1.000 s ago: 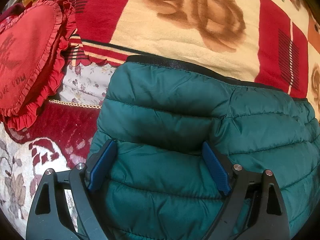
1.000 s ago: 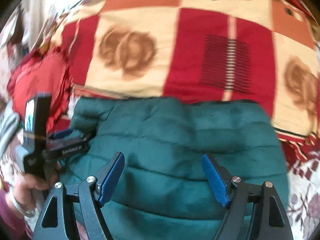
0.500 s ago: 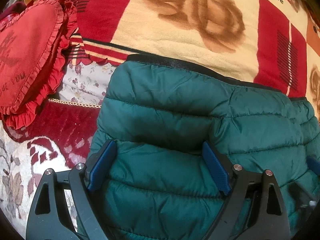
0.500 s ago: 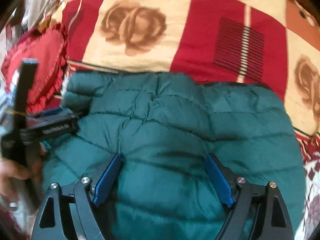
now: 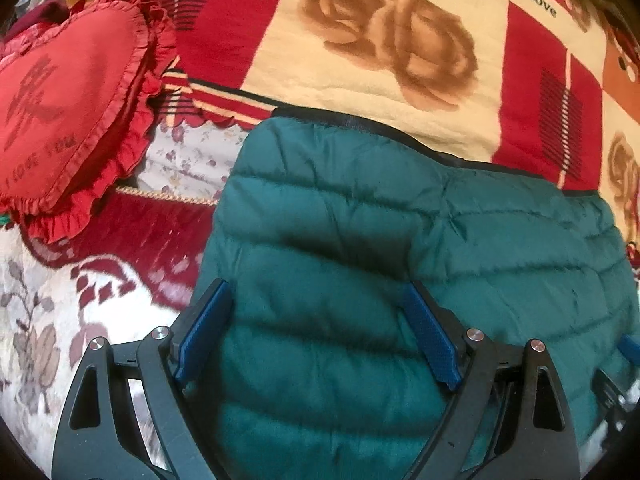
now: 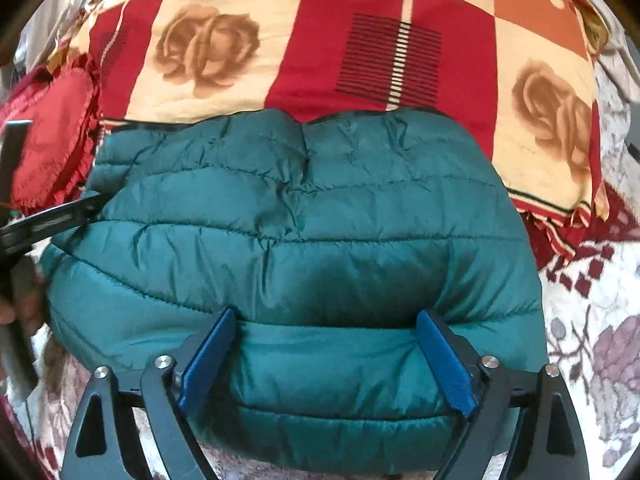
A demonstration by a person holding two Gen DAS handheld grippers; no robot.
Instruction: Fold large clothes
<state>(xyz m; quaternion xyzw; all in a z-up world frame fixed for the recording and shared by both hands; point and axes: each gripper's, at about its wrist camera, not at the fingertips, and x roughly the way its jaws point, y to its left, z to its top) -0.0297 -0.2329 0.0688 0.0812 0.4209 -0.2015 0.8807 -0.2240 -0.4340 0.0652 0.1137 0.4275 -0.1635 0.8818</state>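
A dark green quilted puffer jacket (image 5: pixel 360 264) lies folded into a compact block on the bed; it also fills the middle of the right wrist view (image 6: pixel 304 240). My left gripper (image 5: pixel 316 332) is open, its blue pads spread over the jacket's left part. My right gripper (image 6: pixel 326 354) is open, its pads pressing on the jacket's near edge. The left gripper also shows at the left edge of the right wrist view (image 6: pixel 48 220), touching the jacket's left side. A bit of the right gripper shows at the lower right of the left wrist view (image 5: pixel 624 368).
A red, cream and orange blanket with rose prints (image 6: pixel 360 40) lies behind the jacket. A red heart-shaped frilled pillow (image 5: pixel 68 112) lies at the left. A floral red and white bedspread (image 6: pixel 592 320) covers the bed around the jacket.
The right gripper has moved back toward the jacket's near edge, so more of the jacket shows. The left gripper has shifted slightly. Both stay open.
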